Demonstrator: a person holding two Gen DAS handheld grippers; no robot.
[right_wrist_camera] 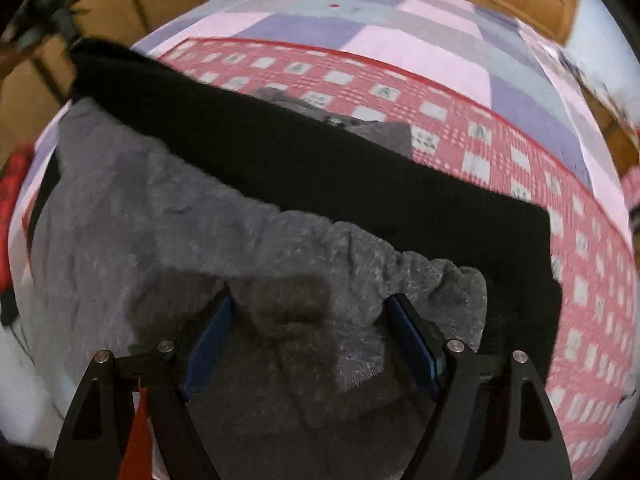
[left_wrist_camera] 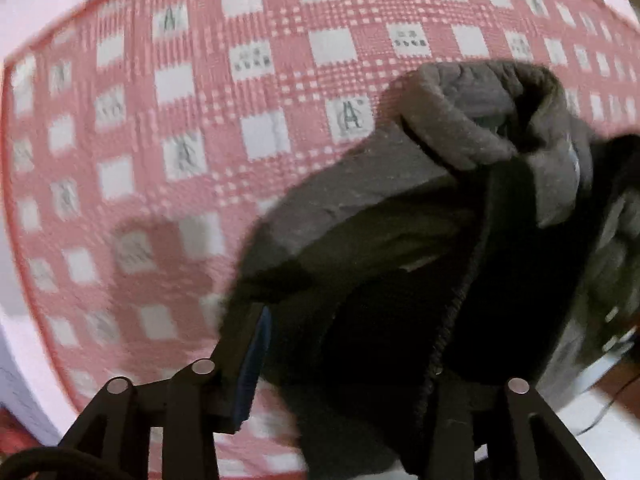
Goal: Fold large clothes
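Garment fold: mid-fold, cloth lifted

Grey fleece-lined dark jacket (left_wrist_camera: pixel 400 240) is hanging above red-checked blanket (left_wrist_camera: pixel 180 120) on bed. Left gripper (left_wrist_camera: pixel 344 360) fingers are pinching its edge. Right gripper (right_wrist_camera: pixel 312 336) fingers are standing wide over fleece, gripping nothing. Next: right takes hem, lay flat.

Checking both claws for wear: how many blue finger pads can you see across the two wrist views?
3. Left wrist view: one blue pad on the left finger; the other is hidden by the dark garment. Right wrist view: two pads, left and right.
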